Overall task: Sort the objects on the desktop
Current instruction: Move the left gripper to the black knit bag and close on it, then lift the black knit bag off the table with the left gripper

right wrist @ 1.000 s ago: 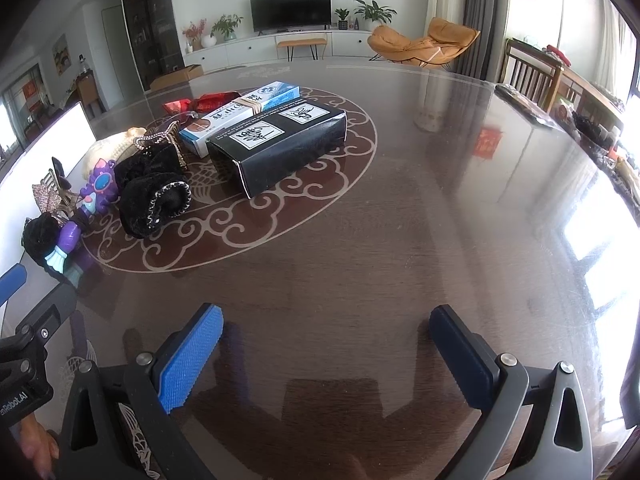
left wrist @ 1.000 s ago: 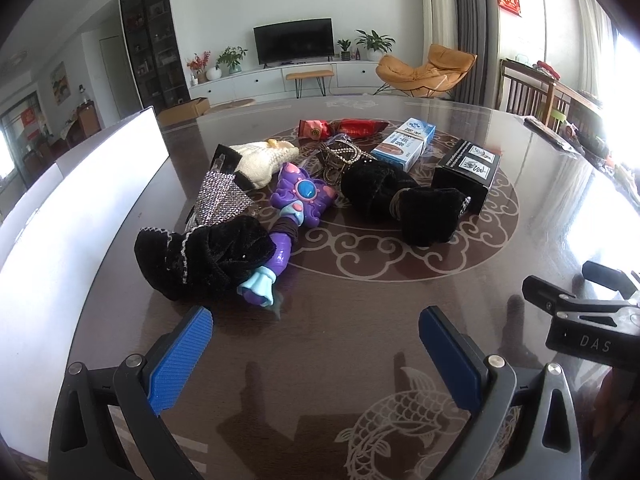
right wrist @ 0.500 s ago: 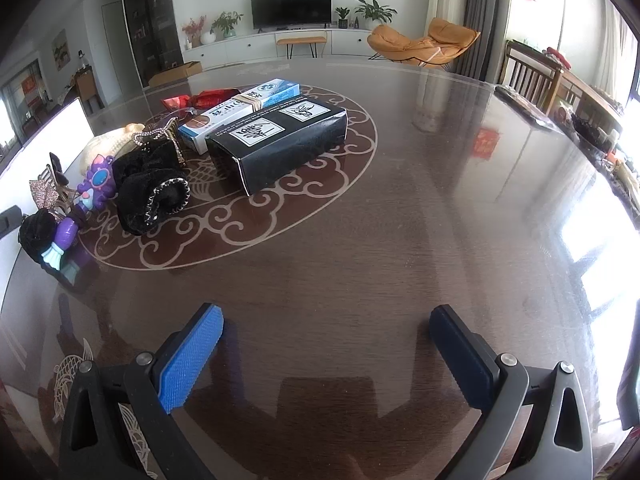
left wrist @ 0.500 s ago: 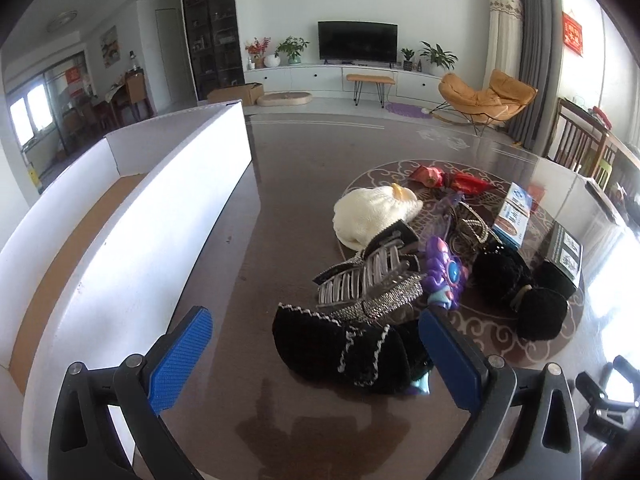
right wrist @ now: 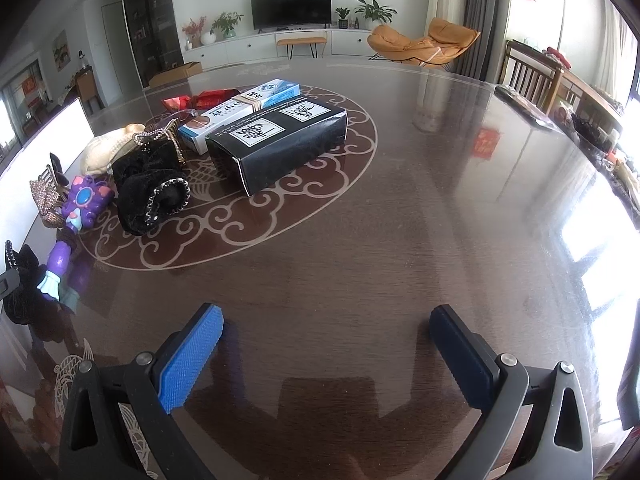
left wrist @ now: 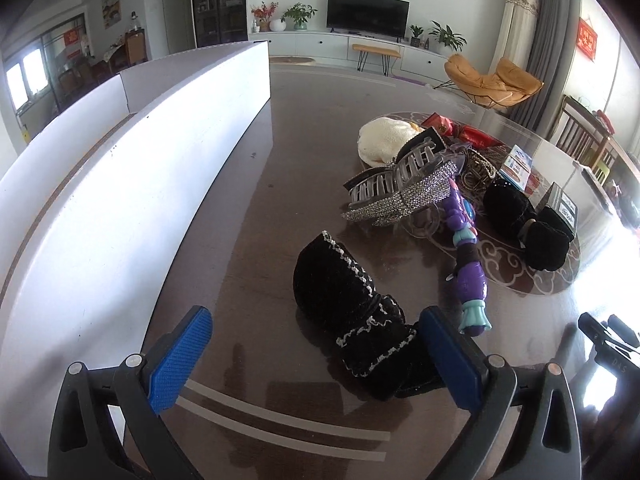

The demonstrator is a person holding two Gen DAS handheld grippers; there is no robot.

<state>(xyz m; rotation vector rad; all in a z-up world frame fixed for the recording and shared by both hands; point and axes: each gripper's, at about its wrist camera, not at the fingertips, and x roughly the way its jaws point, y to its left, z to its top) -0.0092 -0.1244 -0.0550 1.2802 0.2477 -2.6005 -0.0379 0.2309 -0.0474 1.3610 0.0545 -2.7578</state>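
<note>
Dark wood tabletop (left wrist: 256, 208) beneath you, your left gripper (left wrist: 316, 354) has swung in low, spread wide around the black scrunchie (left wrist: 352, 320) beside the white tray (left wrist: 132, 184), so a grab looks next, while your right gripper (right wrist: 326, 354) stays spread, holding nothing.

Each claw, left claw (left wrist: 316, 348) and right claw (right wrist: 326, 344), has black arms, silver screws and ribbed blue pads (right wrist: 190, 358).

Beyond the table (right wrist: 400, 240) we see a television (right wrist: 291, 4) on the far wall, a wooden bench (right wrist: 302, 42) just below it, and an orange lounge chair (right wrist: 424, 44) to the television's right.
</note>
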